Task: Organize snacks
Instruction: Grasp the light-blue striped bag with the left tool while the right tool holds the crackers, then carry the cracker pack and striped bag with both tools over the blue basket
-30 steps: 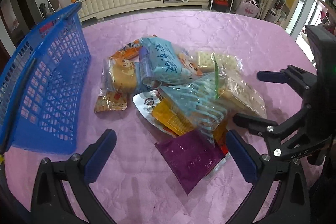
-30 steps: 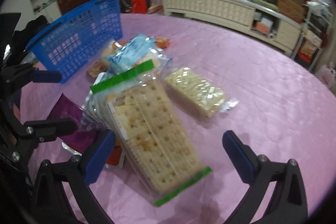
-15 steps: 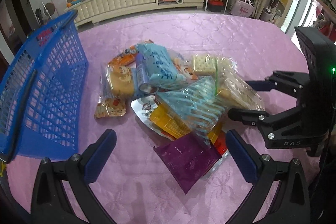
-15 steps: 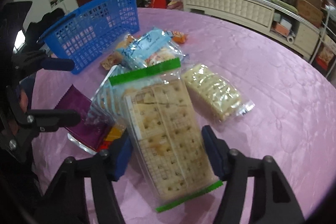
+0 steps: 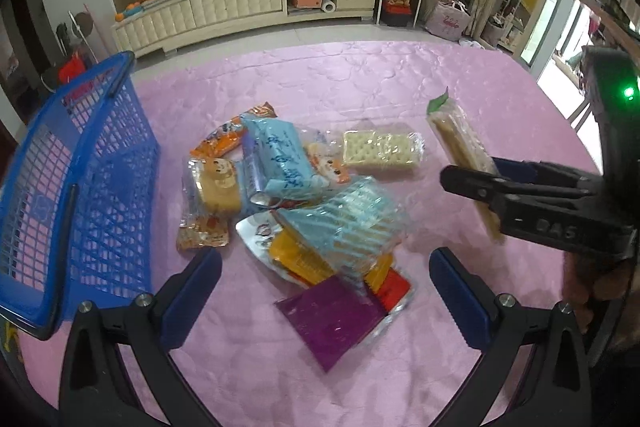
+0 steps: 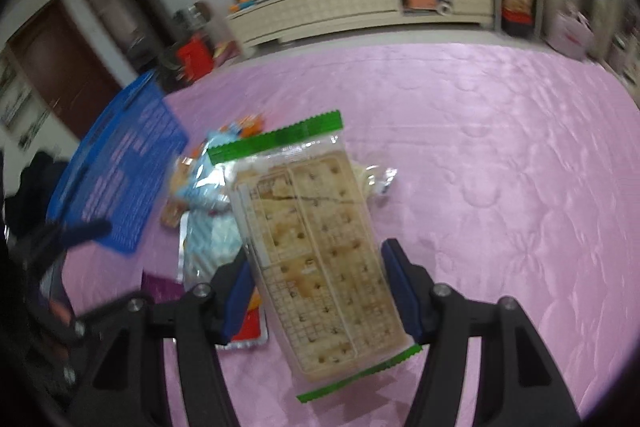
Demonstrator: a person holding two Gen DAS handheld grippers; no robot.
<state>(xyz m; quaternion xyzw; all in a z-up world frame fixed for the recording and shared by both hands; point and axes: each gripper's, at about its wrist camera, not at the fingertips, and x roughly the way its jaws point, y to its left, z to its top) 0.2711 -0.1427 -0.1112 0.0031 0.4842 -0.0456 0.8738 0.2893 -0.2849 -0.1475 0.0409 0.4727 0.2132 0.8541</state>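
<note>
The clear green-edged cracker pack (image 6: 320, 259) is pinched lengthwise by the right claw (image 6: 320, 303); the blue plastic basket (image 6: 120, 163) lies leftward, nearer the spread left claw (image 5: 324, 291).

You have two hand-held grippers in view, the left (image 5: 325, 269) and the right (image 6: 318, 293). There is one blue basket (image 5: 76, 187) on one desk (image 5: 360, 75) with a pink cover. You can count two clear cracker packs: one with green ends (image 6: 316, 247) and one paler pack (image 5: 382, 149). The heap holds one light-blue pack (image 5: 276, 157), one blue-striped clear pack (image 5: 352, 223), one purple packet (image 5: 336, 319), one orange packet (image 5: 226, 139), and one cake pack with a cartoon face (image 5: 214, 185). Several more wrappers lie under these, overlapped too much for you to count exactly.
</note>
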